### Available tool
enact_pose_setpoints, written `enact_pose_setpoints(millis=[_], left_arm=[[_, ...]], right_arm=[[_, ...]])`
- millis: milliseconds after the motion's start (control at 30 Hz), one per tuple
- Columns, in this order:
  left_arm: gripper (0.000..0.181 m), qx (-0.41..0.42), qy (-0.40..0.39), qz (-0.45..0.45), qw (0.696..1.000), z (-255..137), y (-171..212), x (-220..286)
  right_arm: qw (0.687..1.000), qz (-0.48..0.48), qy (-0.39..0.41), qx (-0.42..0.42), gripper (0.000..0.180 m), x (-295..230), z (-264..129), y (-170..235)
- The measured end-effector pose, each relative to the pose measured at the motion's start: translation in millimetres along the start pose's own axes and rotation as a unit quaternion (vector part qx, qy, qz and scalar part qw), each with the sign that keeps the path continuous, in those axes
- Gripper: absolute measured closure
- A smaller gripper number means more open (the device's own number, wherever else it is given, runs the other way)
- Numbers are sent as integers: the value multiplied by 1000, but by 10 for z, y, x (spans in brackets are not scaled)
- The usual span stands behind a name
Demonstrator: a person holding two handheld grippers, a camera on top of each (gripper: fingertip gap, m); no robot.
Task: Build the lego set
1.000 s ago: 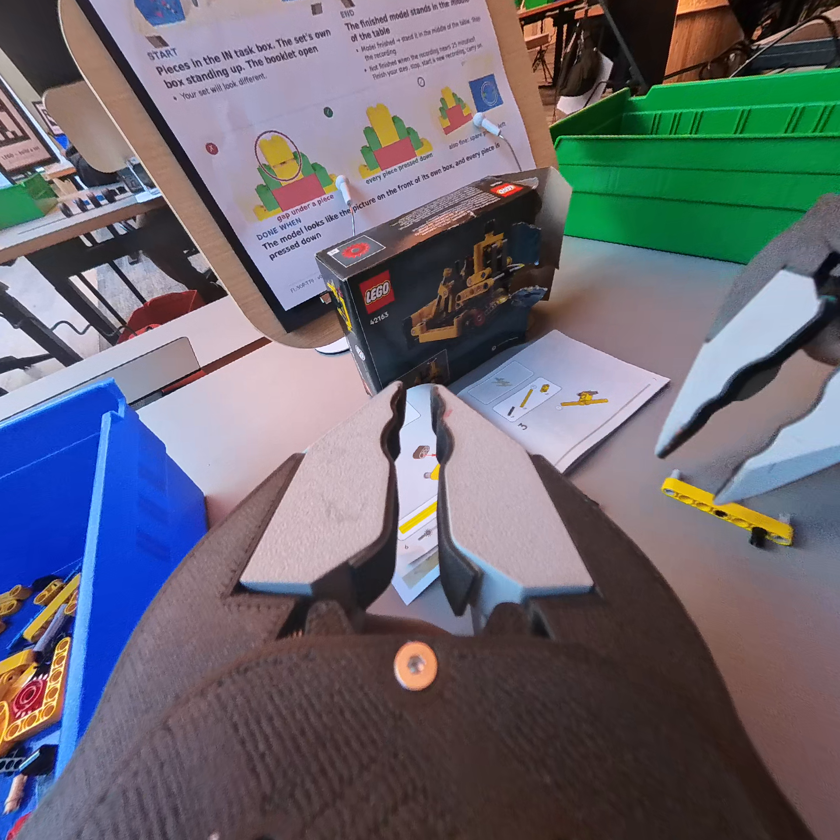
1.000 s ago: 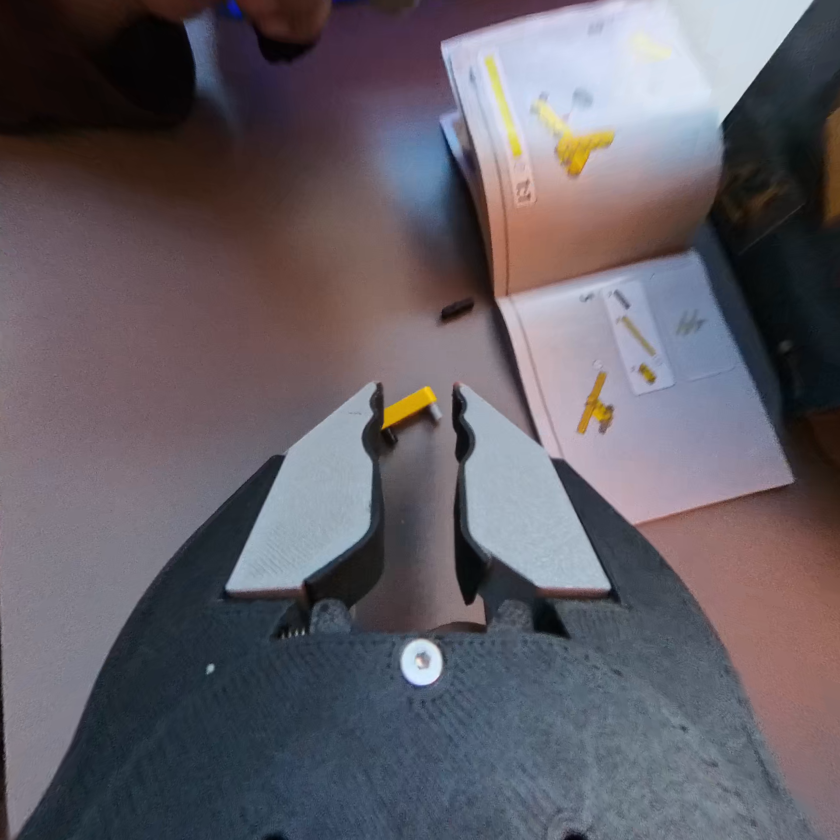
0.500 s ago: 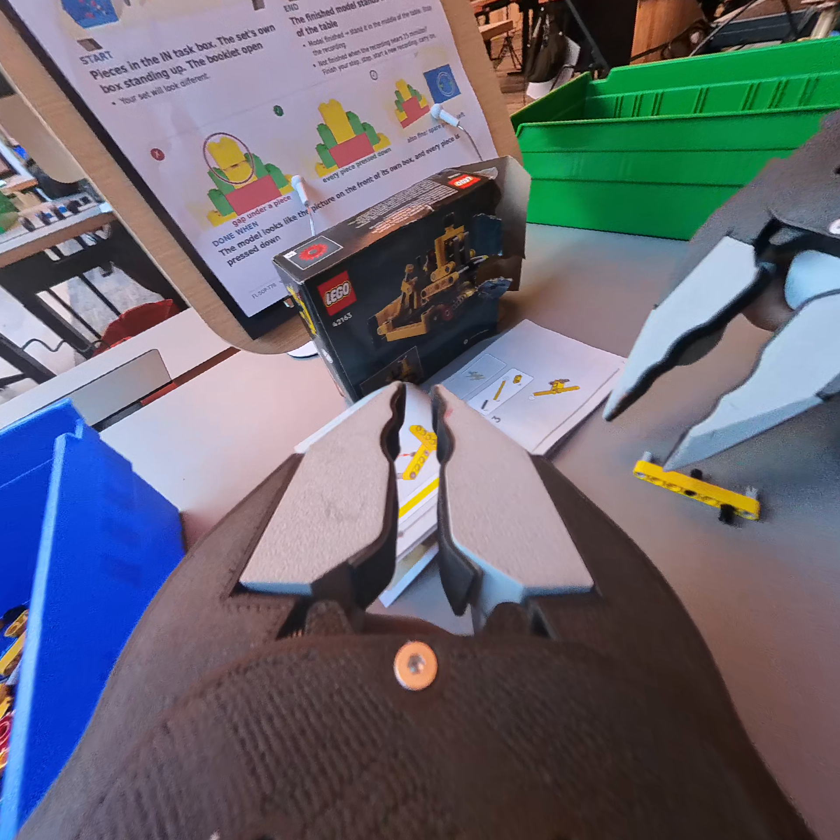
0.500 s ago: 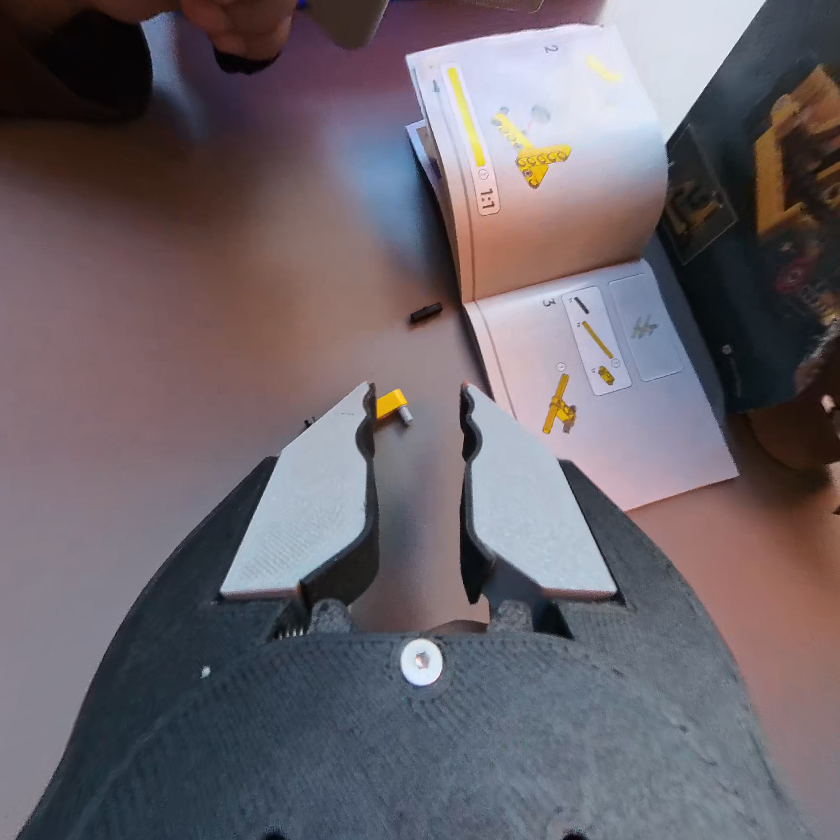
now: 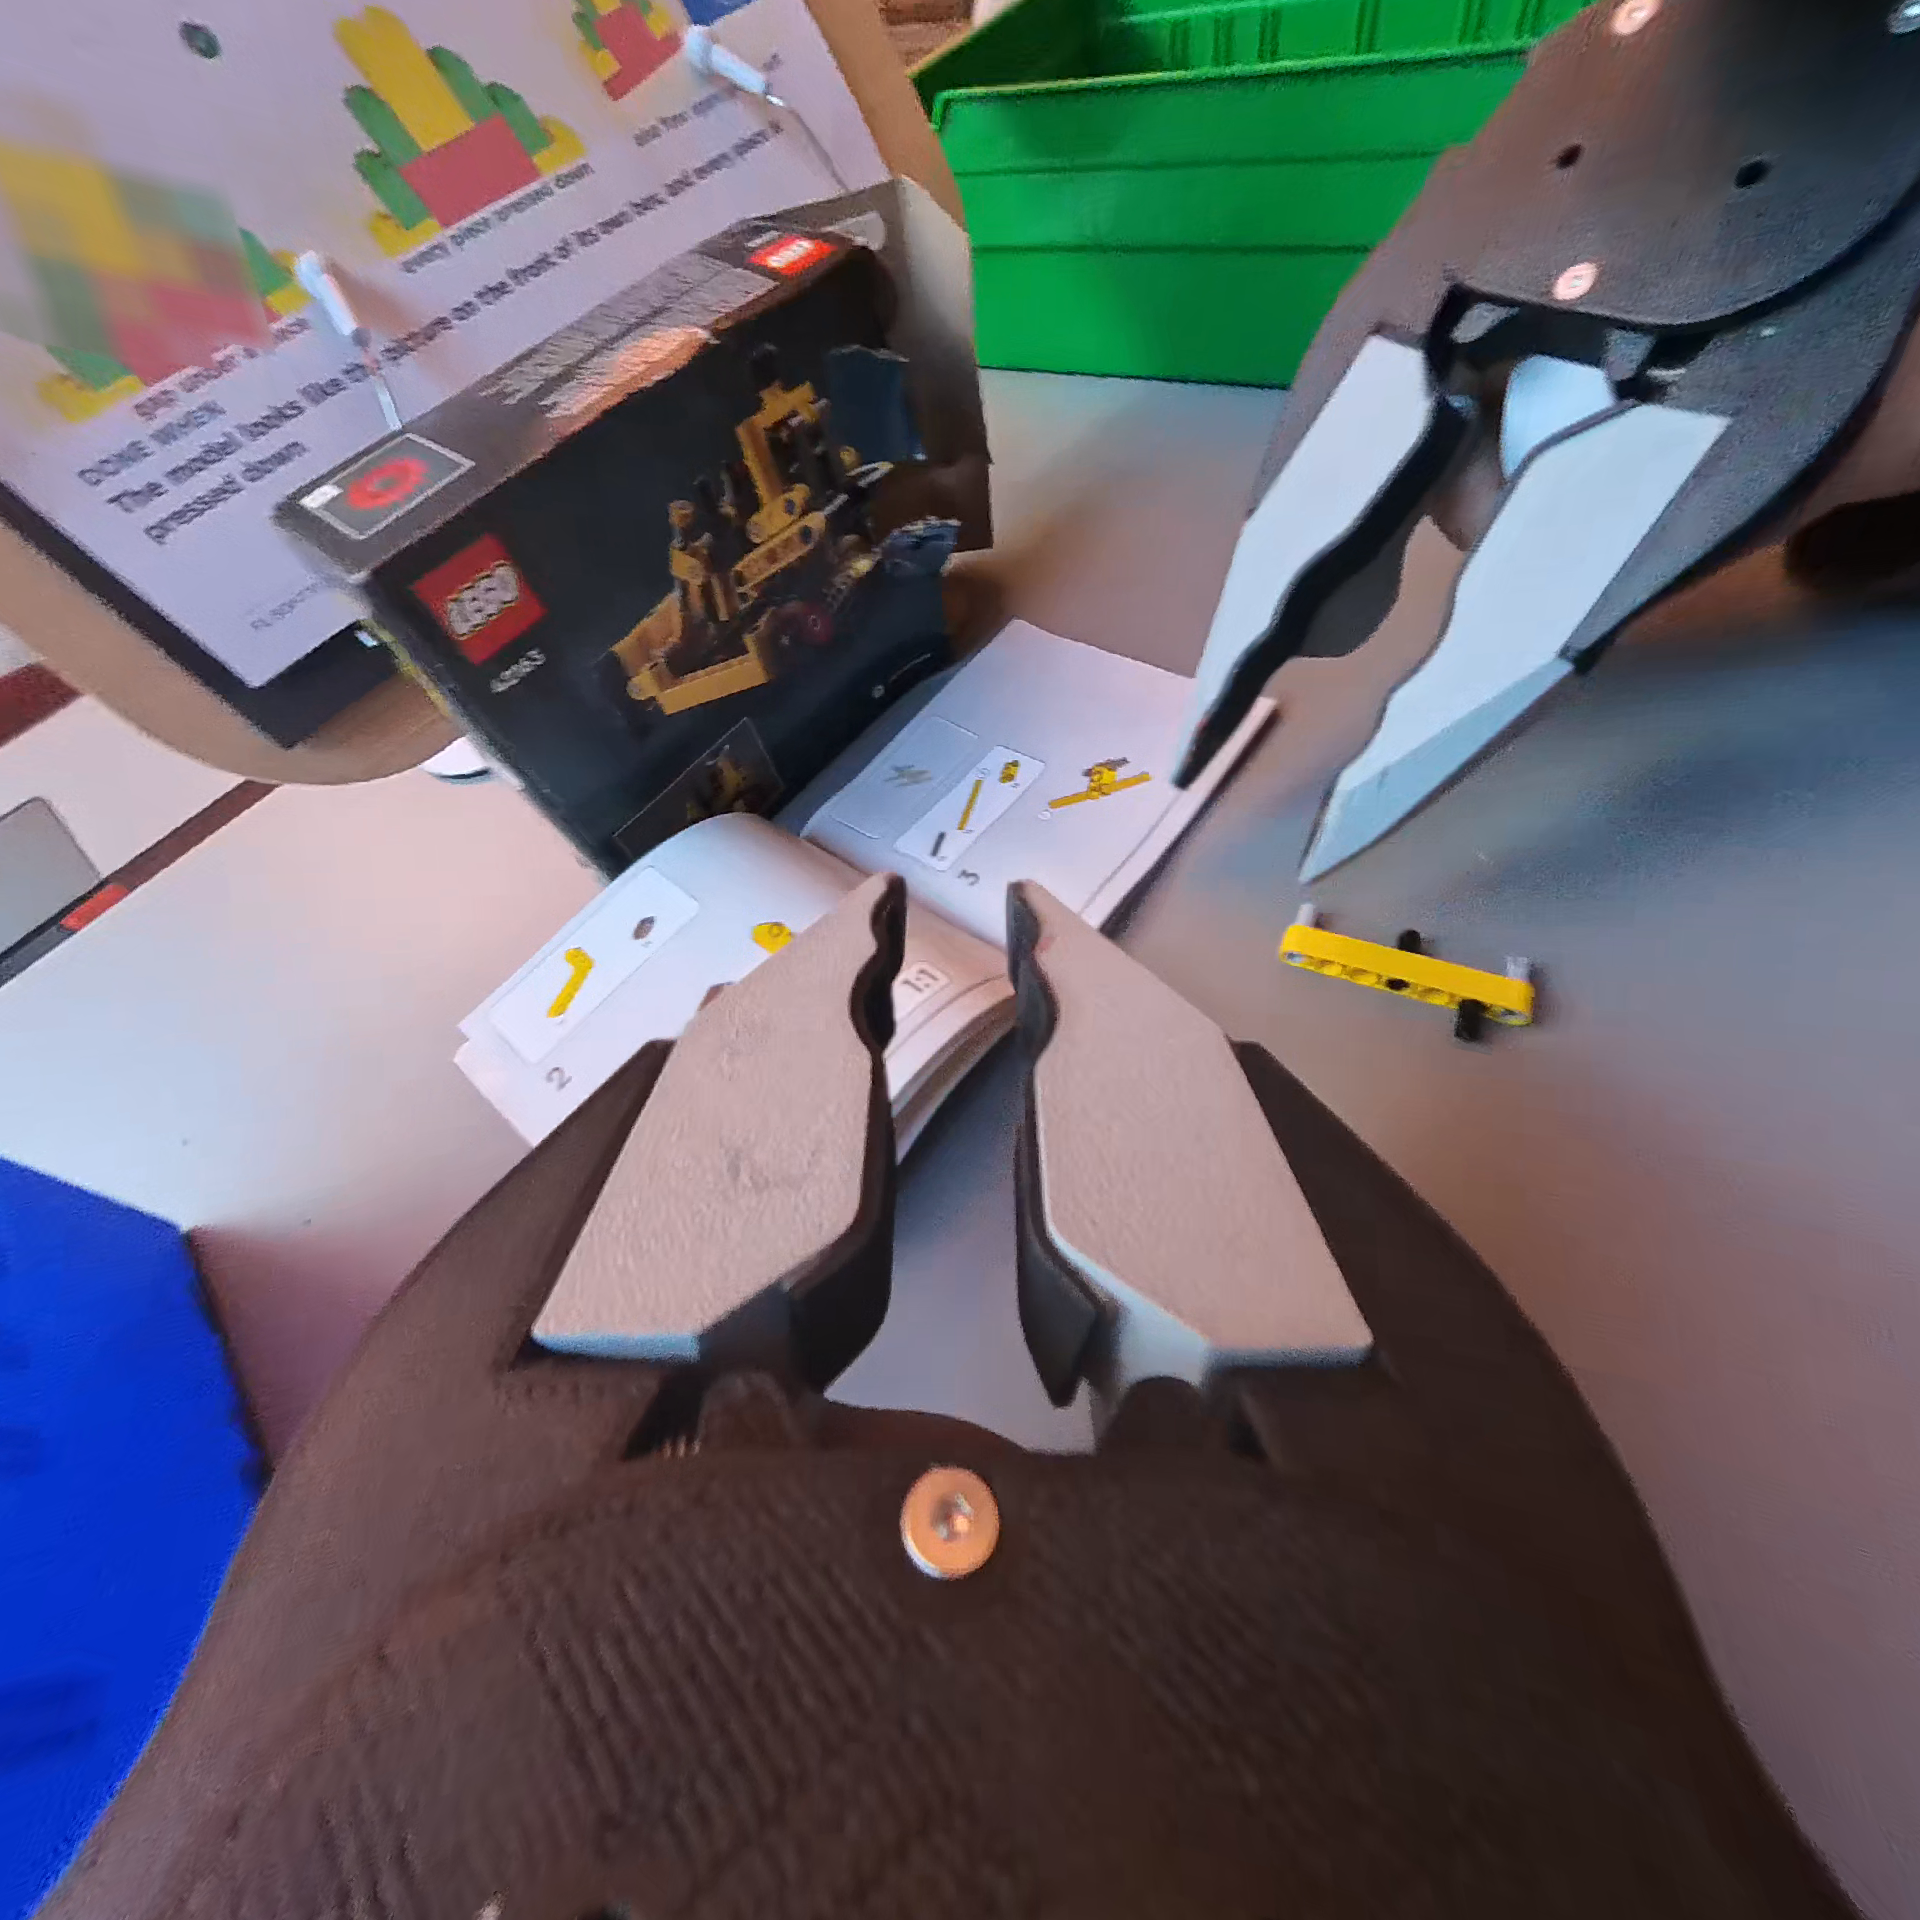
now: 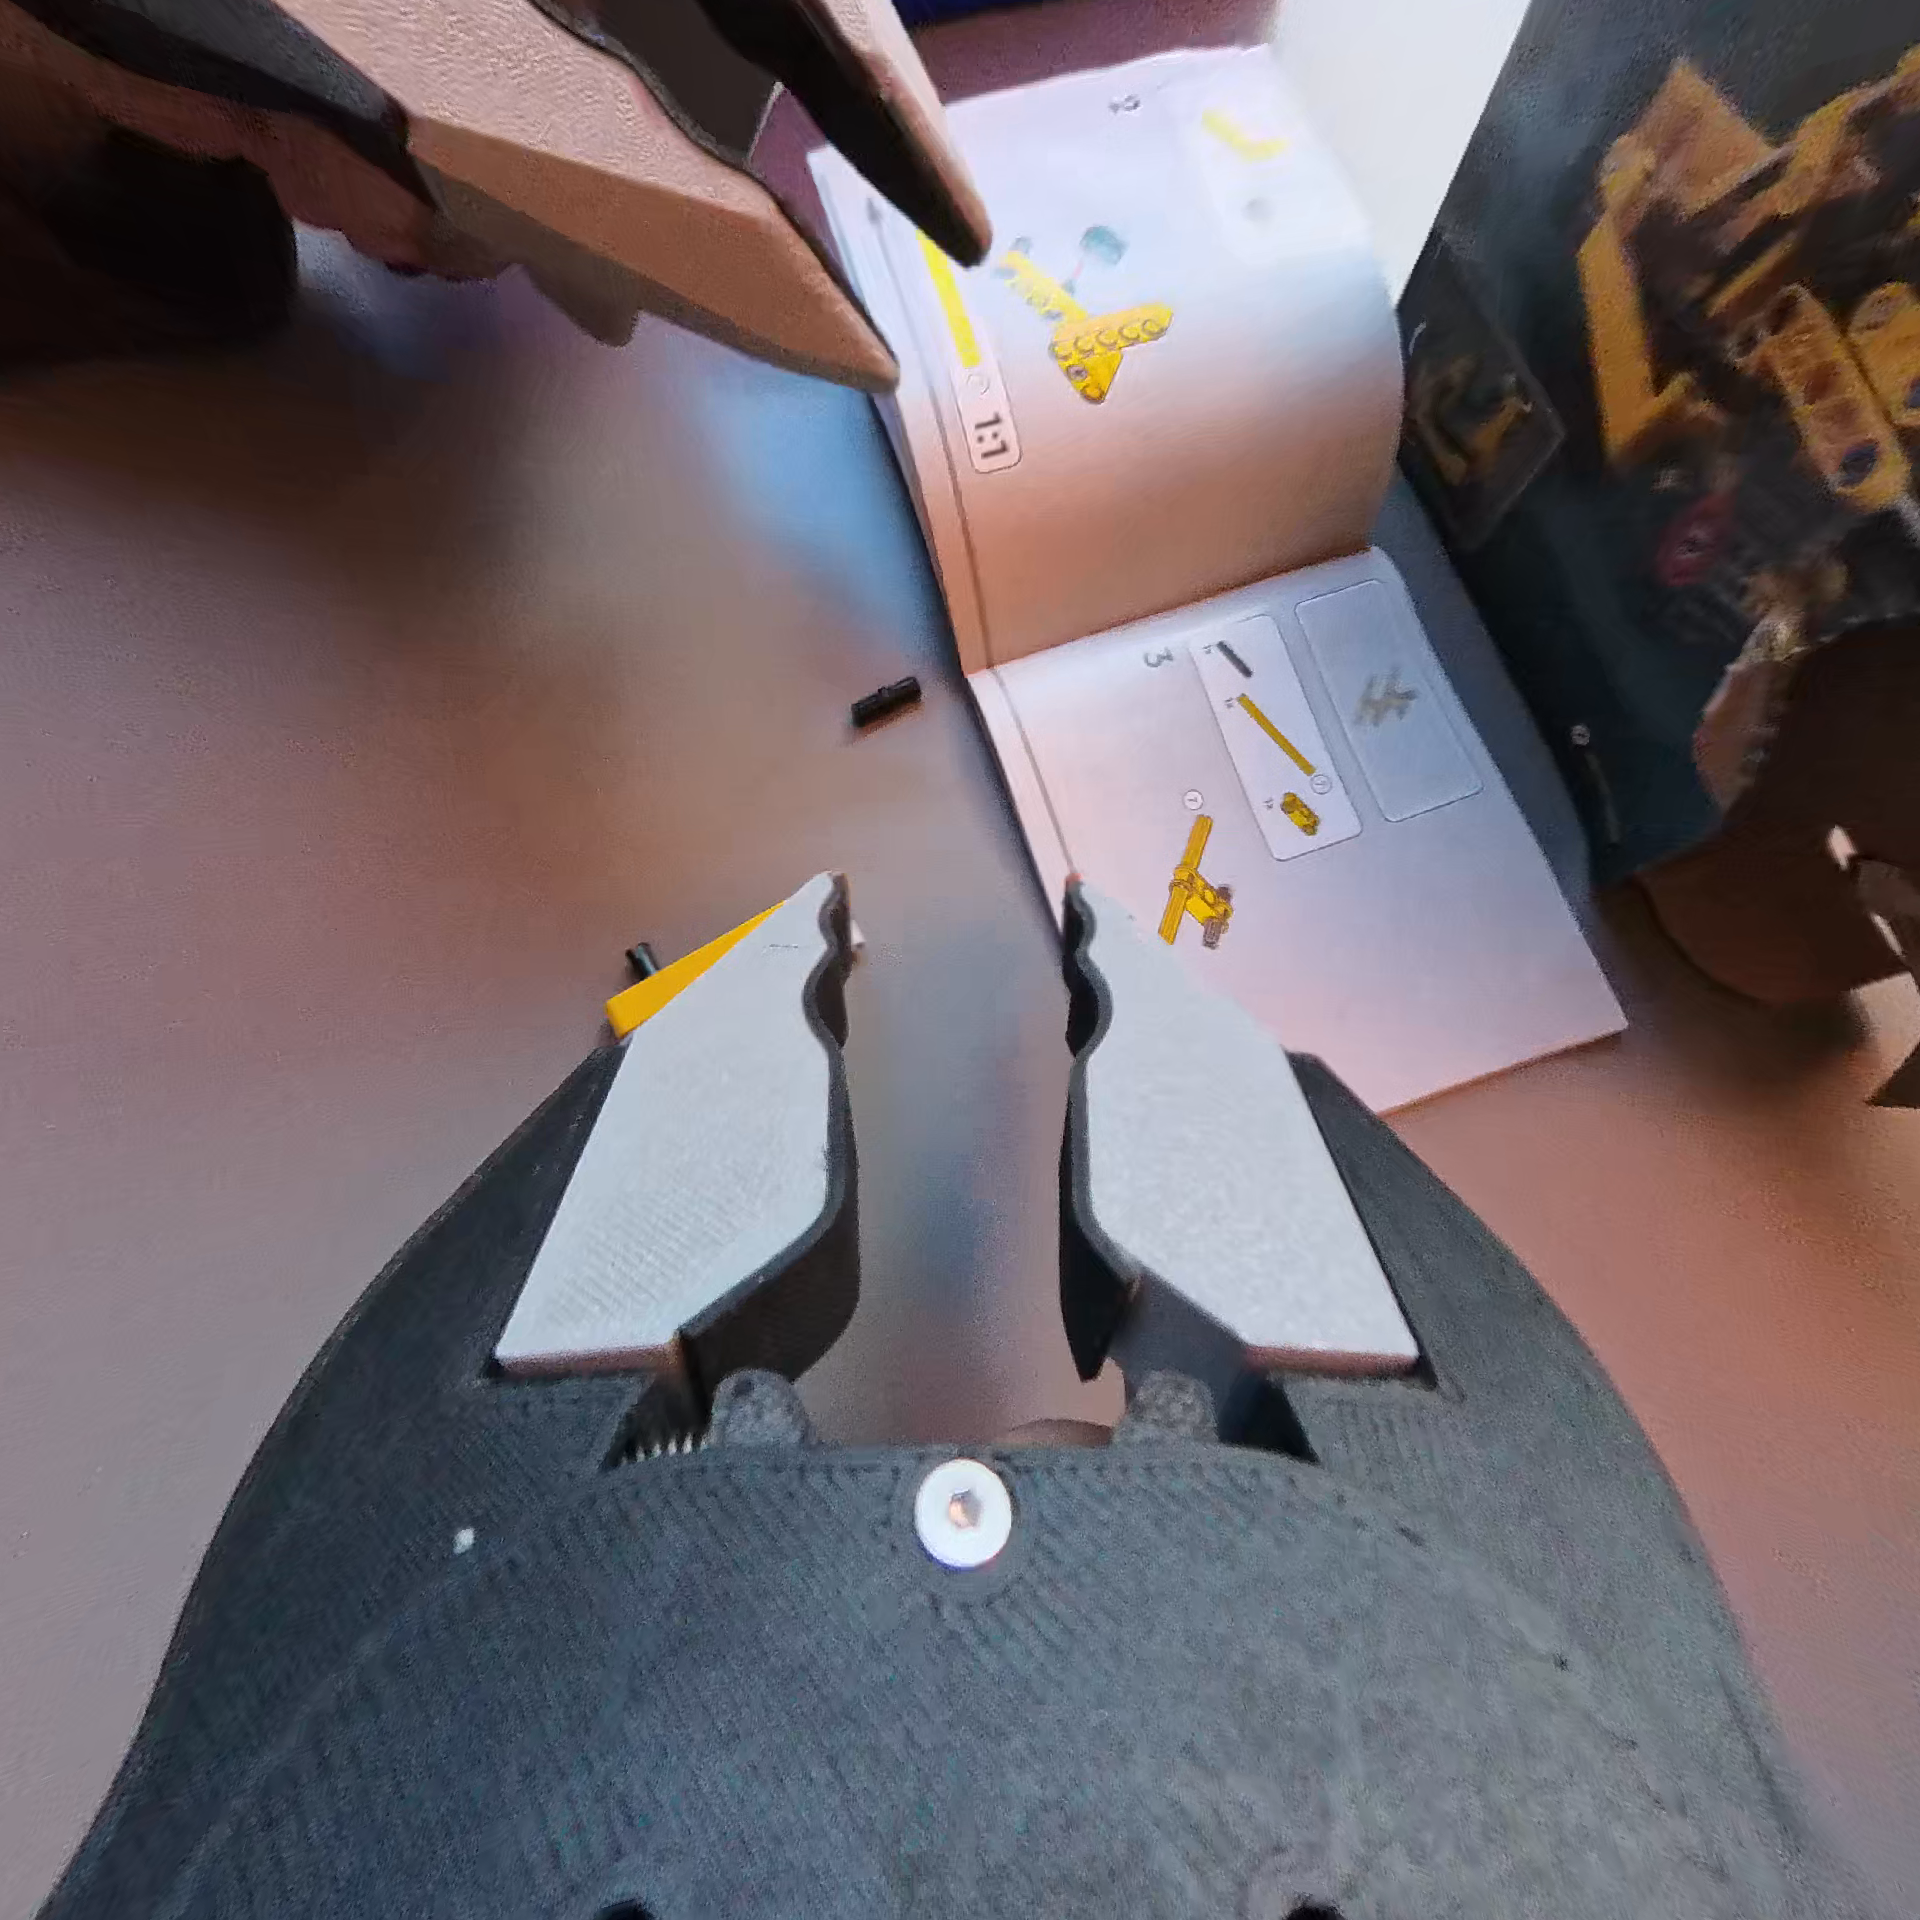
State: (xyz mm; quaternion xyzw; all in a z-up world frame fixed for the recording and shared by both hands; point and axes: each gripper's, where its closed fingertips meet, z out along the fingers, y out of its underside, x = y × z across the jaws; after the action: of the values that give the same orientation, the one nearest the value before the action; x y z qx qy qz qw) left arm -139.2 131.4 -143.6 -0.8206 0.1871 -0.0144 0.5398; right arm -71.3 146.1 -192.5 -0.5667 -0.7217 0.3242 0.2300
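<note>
A yellow beam [image 5: 1403, 971] with black and grey pins lies on the grey table, just below my right gripper [image 5: 1247, 826]. In the right wrist view the right gripper [image 6: 954, 904] is open and empty, and its left finger hides most of the beam [image 6: 686, 982]. A loose black pin [image 6: 885, 701] lies beside the open instruction booklet [image 6: 1299, 831]. My left gripper [image 5: 954, 914] is slightly open and empty, hovering over the booklet [image 5: 1039, 769]. It also shows at the top of the right wrist view [image 6: 925, 312].
The black set box [image 5: 675, 540] stands behind the booklet, in front of a white instruction board [image 5: 312, 208]. A green bin [image 5: 1143, 208] is at the back right. A blue bin [image 5: 94, 1455] is at the left edge. Spacing between my two grippers at the tips: around 9 cm. The loose black pin [image 6: 885, 701] lies around 6 cm away from my right fingertips.
My left gripper moved forward and right over the booklet, away from the blue bin, and its fingers parted a little. My right gripper opened wider and shifted, so its left finger now covers the beam.
</note>
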Motion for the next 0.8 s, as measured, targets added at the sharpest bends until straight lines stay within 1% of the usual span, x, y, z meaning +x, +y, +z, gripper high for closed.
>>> enact_pose_setpoints(millis=[33,233,467,567,633,733,800], left_arm=[[165,1,-9,-6,1000,-10,-2,-49],[165,7,-43,-59,997,-37,13,-273],[164,32,-96,-79,992,-144,-48,-518],[163,60,-105,-110,987,-226,-110,-629],[163,72,-107,-127,983,-259,-129,-681],[163,73,-106,-136,982,-257,-118,-700],[164,76,-105,-134,983,-252,-128,-683]], right_arm=[[1000,5,-7,4,142,-4,-17,-7],[1000,9,-11,10,143,3,-64,-29],[1000,-4,-18,3,144,-88,-32,-31],[1000,-14,2,6,147,-46,-11,-37],[999,-18,22,27,148,17,3,-84],[995,-34,80,49,149,206,-1,-106],[990,-40,112,77,149,324,-38,-150]])
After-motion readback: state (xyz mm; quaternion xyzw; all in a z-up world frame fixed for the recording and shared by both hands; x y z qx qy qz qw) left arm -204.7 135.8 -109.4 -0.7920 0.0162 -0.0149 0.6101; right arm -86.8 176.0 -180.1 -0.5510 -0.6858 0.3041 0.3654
